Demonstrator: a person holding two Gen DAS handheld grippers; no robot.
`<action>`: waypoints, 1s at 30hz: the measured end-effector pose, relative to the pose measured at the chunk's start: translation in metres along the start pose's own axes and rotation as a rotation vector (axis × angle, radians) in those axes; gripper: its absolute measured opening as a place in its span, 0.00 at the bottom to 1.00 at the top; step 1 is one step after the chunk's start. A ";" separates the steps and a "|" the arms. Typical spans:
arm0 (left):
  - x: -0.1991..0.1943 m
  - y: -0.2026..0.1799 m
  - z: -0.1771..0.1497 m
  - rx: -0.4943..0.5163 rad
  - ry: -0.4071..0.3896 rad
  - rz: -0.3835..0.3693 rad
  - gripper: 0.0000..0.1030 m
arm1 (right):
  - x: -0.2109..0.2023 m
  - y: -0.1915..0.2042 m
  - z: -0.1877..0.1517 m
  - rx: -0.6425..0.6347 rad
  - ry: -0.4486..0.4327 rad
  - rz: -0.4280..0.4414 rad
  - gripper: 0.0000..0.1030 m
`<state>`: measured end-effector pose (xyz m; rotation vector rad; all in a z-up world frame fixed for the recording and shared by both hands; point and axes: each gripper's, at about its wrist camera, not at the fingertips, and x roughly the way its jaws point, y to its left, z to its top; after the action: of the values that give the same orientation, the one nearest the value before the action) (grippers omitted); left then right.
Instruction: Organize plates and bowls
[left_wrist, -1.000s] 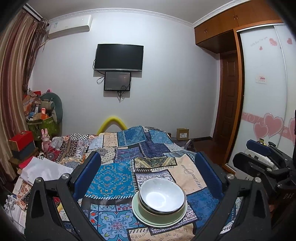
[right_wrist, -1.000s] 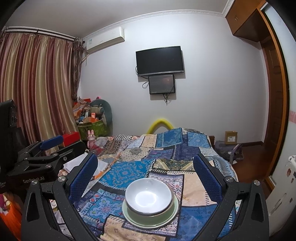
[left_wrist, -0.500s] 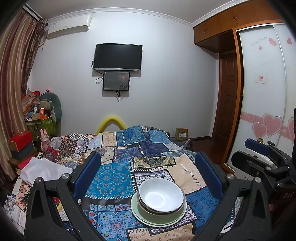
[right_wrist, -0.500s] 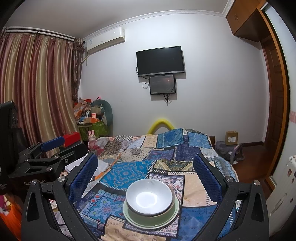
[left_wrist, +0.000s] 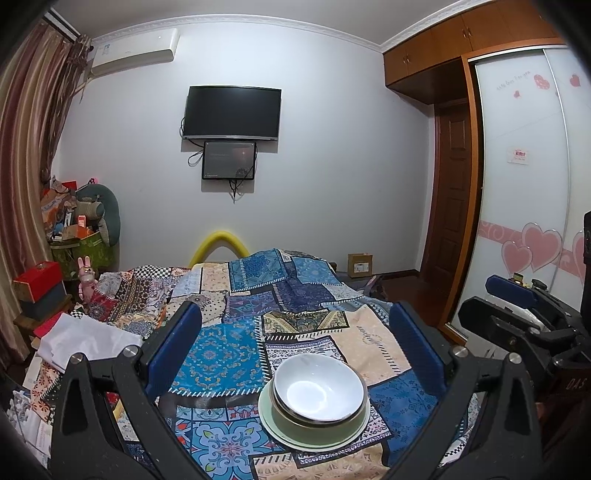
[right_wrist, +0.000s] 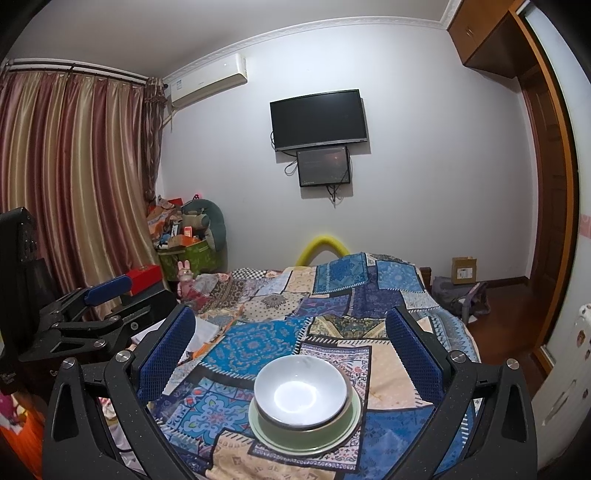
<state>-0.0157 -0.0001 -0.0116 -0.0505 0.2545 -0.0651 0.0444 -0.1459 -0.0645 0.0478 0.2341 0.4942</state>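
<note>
Little is changing since a second ago: both hand-held grippers, left (left_wrist: 295, 343) and right (right_wrist: 291, 341), are hovering wide and empty, bowls (right_wrist: 301, 397) sitting nested on a plate (right_wrist: 347, 424) on the bed (left_wrist: 221, 354) just ahead between their fingers, likely stacked for tidiness.

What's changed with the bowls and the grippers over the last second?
Almost nothing. Both views drift only slightly. The left gripper and right gripper are open and empty as before. The white bowl sits nested in the stack on the green plate on the patchwork quilt, unmoved.
</note>
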 end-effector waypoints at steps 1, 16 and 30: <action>0.000 0.000 0.000 -0.002 0.001 -0.001 1.00 | 0.000 0.000 0.000 -0.002 0.000 -0.001 1.00; -0.001 0.002 -0.001 0.001 -0.008 -0.016 1.00 | 0.003 -0.001 -0.001 0.003 0.007 -0.007 1.00; 0.005 0.007 -0.002 -0.031 0.011 -0.016 1.00 | 0.007 -0.002 -0.003 0.004 0.020 -0.014 1.00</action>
<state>-0.0108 0.0068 -0.0151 -0.0829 0.2664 -0.0779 0.0508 -0.1448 -0.0696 0.0451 0.2548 0.4807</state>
